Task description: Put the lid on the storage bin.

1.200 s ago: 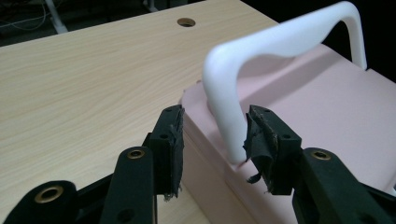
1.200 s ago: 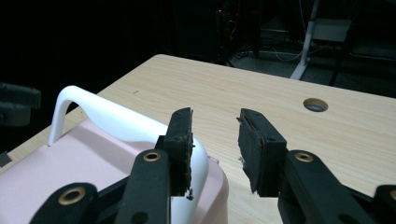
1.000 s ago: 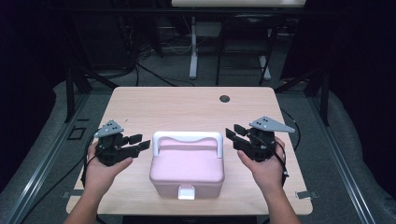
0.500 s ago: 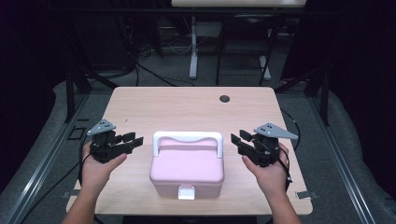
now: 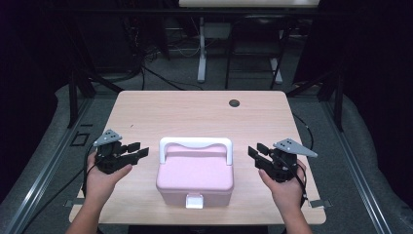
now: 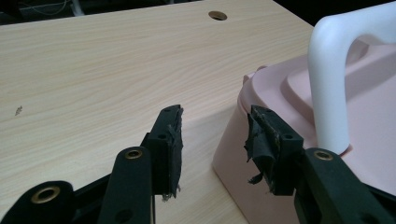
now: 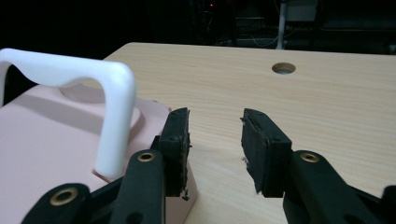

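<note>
**Inspector:** Status of the work?

**Assistant:** Barely begun, by my reading. The pink storage box sits near the front edge of the table, centred, lid down, with its white handle standing upright along the far side of the lid. The white latch on the near face looks fastened — I cannot be certain.

**Inspector:** The grippers?

**Assistant:** The left gripper hangs just left of the box, jaws spread, nothing between them. Its own view puts the box wall just beside one pad, but I cannot tell whether they touch. The right gripper mirrors it on the right — jaws likewise released and empty, close to the box's corner.

**Inspector:** What remains?

**Assistant:** Everything, in my judgement: taking hold of the box, then lifting or opening it, whichever is intended.

**Inspector:** Surface and room?

**Assistant:** Pale wood-grain top, with a round cable hole at the far right. Beyond it the room is dark: stand legs, loose cables on a grey floor, metal rails along both sides.
</note>
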The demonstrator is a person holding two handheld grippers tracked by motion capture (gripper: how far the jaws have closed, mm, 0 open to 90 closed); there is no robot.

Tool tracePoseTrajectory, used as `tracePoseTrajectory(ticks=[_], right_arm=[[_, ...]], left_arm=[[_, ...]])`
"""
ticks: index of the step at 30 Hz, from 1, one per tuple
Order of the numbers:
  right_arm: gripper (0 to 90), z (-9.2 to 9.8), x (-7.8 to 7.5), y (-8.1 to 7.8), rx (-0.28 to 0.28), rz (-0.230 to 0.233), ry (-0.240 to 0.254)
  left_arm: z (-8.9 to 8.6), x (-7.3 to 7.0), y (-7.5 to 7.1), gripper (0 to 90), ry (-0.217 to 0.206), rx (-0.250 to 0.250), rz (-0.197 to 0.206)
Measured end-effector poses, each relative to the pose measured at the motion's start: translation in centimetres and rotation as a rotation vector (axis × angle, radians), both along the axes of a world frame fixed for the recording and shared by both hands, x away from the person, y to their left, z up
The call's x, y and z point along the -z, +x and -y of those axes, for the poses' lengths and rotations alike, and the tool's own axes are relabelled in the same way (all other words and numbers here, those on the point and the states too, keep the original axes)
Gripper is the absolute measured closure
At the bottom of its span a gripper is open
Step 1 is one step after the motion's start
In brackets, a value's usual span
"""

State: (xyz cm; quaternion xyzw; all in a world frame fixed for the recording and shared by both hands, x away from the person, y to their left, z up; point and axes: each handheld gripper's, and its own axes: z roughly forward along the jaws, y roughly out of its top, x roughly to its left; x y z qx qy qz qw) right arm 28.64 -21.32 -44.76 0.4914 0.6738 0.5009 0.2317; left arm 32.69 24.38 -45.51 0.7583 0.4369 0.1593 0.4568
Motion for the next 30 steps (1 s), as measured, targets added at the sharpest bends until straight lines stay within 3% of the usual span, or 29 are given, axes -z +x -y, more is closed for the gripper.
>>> tracePoseTrajectory(ticks=[3, 17, 30], right_arm=[[61.4, 0.3, 1.0, 0.2, 0.014, -0.016, -0.008], [60.7, 0.2, 3.8, 0.0, 0.045, 0.006, -0.049], [59.2, -0.1, 5.7, 0.4, 0.044, -0.037, -0.064]], left_arm=[[-0.1, 0.4, 0.1, 55.0, -0.007, -0.002, 0.001], [-0.6, 2.3, 0.5, 54.8, 0.002, -0.027, -0.012], [-0.9, 2.9, 0.6, 54.1, -0.004, -0.043, -0.005]])
